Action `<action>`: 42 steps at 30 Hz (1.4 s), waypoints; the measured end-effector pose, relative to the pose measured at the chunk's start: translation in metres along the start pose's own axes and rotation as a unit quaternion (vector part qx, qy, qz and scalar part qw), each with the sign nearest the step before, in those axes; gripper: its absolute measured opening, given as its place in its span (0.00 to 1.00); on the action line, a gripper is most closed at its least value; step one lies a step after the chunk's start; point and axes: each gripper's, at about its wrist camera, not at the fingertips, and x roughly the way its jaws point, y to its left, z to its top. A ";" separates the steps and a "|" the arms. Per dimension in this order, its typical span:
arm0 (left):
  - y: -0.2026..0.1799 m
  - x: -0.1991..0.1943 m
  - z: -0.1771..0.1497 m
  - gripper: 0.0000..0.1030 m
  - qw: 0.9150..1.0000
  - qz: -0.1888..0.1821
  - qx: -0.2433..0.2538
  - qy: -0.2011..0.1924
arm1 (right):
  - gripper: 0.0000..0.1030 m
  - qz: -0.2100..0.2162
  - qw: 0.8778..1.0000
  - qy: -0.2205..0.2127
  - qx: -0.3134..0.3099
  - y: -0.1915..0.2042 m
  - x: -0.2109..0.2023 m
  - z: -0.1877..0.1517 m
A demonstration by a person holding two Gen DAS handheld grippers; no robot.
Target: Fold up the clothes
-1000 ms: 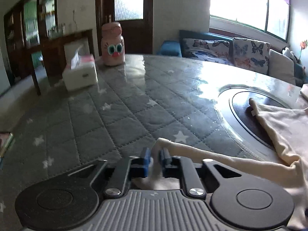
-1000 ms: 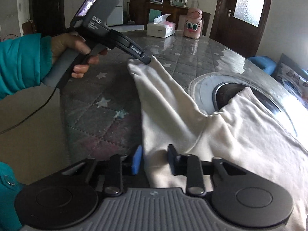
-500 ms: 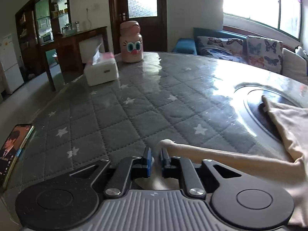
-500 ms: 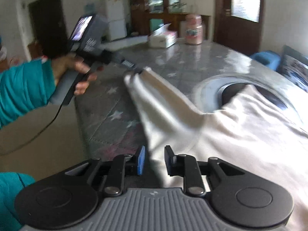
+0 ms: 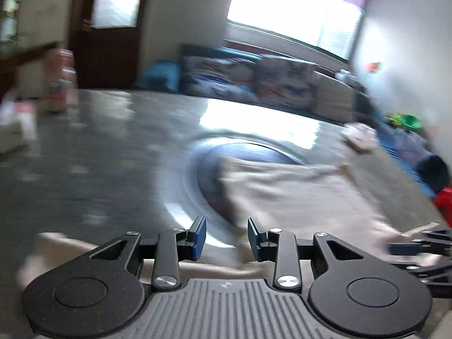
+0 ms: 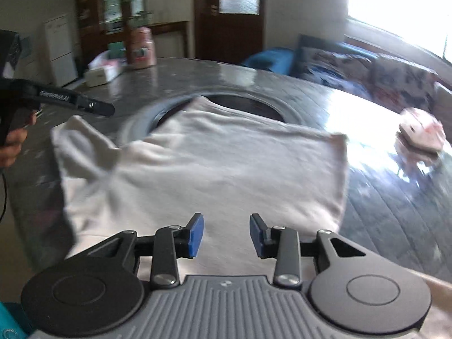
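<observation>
A home, living and dining room in one. Large round table (image 6: 367,197) under a grey quilted cover with a glossy sheet over it. Far right, a sofa (image 5: 282,84) with patterned cushions below a bright window (image 5: 296,8). Far left, a dark wooden door (image 6: 228,17) with a frosted pane, a glazed cabinet (image 6: 118,2) and a white fridge (image 6: 60,48). On the far side of the table, a tissue box (image 6: 101,72) and a pink bottle (image 6: 141,48)
</observation>
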 end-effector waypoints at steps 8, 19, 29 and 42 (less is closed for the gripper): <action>-0.034 0.062 -0.001 0.33 0.997 -0.031 0.029 0.059 | 0.40 0.001 1.000 0.009 0.006 -0.008 0.007 -0.011; -0.013 0.079 0.016 0.33 0.998 -0.007 0.018 0.057 | 0.46 0.011 1.000 0.007 -0.006 -0.007 0.009 -0.012; -0.005 0.116 0.049 0.30 0.998 -0.003 -0.011 0.063 | 0.48 0.020 1.000 0.009 -0.005 -0.010 0.011 -0.010; 0.006 0.154 0.075 0.32 0.998 0.029 -0.026 0.056 | 0.48 0.019 1.000 0.005 -0.002 -0.017 0.009 -0.006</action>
